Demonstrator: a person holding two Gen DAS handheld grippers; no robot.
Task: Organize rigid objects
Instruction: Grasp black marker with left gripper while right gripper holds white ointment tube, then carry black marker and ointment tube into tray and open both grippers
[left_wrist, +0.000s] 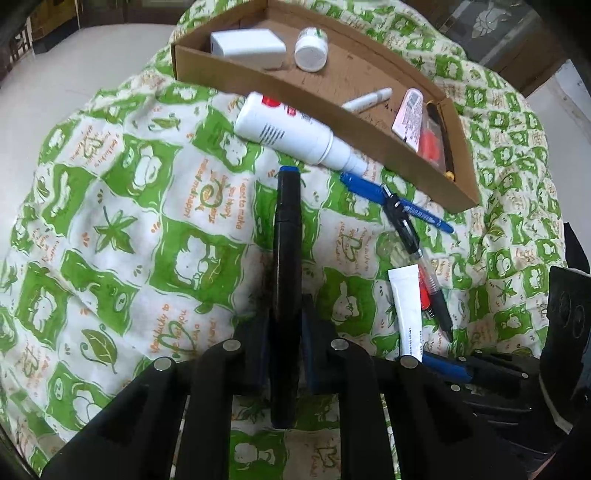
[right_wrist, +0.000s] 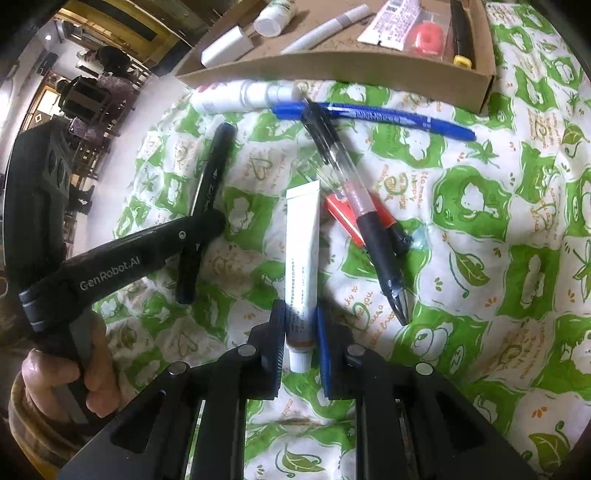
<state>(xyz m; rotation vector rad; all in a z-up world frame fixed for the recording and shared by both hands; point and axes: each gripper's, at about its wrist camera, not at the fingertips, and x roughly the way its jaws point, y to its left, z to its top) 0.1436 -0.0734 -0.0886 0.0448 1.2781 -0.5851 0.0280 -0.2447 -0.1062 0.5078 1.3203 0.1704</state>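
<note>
- Black marker (left_wrist: 286, 258): pinched lengthwise in left gripper (left_wrist: 284, 354), above the bedsheet (left_wrist: 110, 229); cardboard tray (left_wrist: 369, 136) at 1 o'clock.
- White tube (right_wrist: 303, 251): right gripper (right_wrist: 300, 350) closed around its cap end; judged best lifted level, clear of the pens (right_wrist: 369, 206).

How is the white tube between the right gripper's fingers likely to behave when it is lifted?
The white tube looks soft-walled, so it may dent under the right gripper. It seems light for its size. Its flat crimped end suggests it won't roll, unlike the blue pen.
</note>
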